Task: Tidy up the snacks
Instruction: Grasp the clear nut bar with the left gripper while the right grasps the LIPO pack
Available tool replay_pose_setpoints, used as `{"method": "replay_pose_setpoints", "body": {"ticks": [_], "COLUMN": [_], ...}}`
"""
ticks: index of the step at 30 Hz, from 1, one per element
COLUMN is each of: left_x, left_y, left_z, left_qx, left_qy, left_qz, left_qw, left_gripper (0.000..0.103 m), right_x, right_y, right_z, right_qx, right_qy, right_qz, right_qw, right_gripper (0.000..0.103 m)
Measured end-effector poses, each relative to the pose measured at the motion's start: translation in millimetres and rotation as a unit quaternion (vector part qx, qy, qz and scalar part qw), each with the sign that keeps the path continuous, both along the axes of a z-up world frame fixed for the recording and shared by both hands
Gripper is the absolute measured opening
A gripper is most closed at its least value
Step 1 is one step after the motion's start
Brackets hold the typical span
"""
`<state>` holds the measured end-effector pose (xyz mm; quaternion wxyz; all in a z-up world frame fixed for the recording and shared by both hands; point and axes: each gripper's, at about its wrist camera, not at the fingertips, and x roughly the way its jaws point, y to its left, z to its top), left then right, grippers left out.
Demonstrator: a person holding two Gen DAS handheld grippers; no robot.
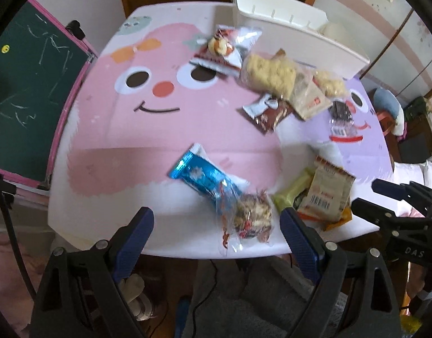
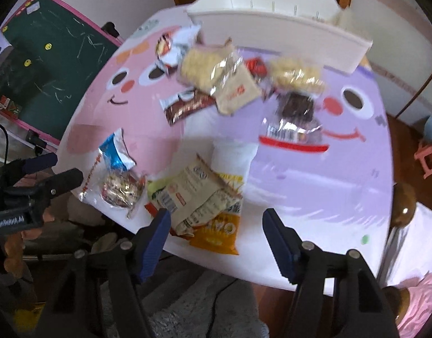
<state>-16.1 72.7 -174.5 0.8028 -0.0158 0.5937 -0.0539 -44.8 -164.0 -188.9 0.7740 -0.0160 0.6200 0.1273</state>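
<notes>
Snack packs lie scattered on a table with a pink and purple cartoon cover [image 1: 148,146]. A blue pack with a clear end [image 1: 216,186] lies near the front edge, just beyond my left gripper [image 1: 217,222], which is open and points down at it. A beige pack [image 2: 196,188] lies on an orange oat pack [image 2: 216,233], just ahead of my open right gripper [image 2: 217,219], nearer its left finger. Farther back are cracker packs [image 1: 272,73], a brown pack [image 1: 269,112] and a dark chocolate pack [image 2: 296,112]. A white bin [image 1: 286,28] stands at the far edge.
A green chalkboard with a pink frame [image 1: 27,84] stands left of the table. A wooden chair back [image 2: 403,205] is at the table's right. A red and white pack [image 1: 221,50] lies beside the bin. Cables and grey fabric lie below the front edge.
</notes>
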Motion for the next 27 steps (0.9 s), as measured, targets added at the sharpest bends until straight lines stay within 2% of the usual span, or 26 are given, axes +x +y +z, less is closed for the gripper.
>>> {"method": "replay_pose_setpoints", "body": {"ticks": [5, 8, 10, 11, 12, 15, 20, 23, 27], "left_x": [3.2, 5.6, 7.1, 8.4, 8.6, 9.0, 10.9, 15.3, 21.0], "left_y": [-7.2, -13.1, -16.5, -18.4, -19.2, -23.7, -32.4, -32.5, -27.0], "left_z": [-20.3, -30.7, -36.9, -41.2, -44.1, -50.7, -48.9, -45.7, -35.5], "left_qx": [-0.01, -0.019, -0.027, -0.035, -0.04, -0.063, -0.054, -0.057, -0.051], "left_qy": [0.021, 0.032, 0.042, 0.051, 0.058, 0.068, 0.049, 0.041, 0.024], "left_qz": [-0.009, -0.019, -0.024, -0.026, -0.027, -0.032, -0.038, -0.032, -0.025], "left_qw": [0.9997, 0.9991, 0.9984, 0.9978, 0.9972, 0.9951, 0.9966, 0.997, 0.9981], "left_gripper": [0.09, 0.083, 0.072, 0.063, 0.051, 0.032, 0.03, 0.027, 0.027], "right_x": [1.8, 4.6, 7.0, 8.4, 9.6, 13.4, 16.3, 19.2, 24.7], "right_y": [6.1, 9.3, 11.4, 13.2, 15.0, 18.7, 23.7, 23.9, 17.1], "right_z": [-21.1, -30.2, -34.1, -34.0, -34.3, -35.6, -31.2, -24.8, -17.1], "right_qx": [0.016, 0.023, 0.032, 0.034, 0.034, 0.039, 0.043, 0.043, 0.043], "right_qy": [0.027, 0.037, 0.044, 0.043, 0.041, 0.04, 0.025, 0.013, 0.0], "right_qz": [-0.003, -0.004, -0.006, -0.007, -0.006, -0.005, 0.003, 0.003, -0.011], "right_qw": [1.0, 0.999, 0.999, 0.998, 0.999, 0.998, 0.999, 0.999, 0.999], "right_gripper": [0.06, 0.051, 0.048, 0.046, 0.042, 0.024, 0.007, 0.003, 0.002]}}
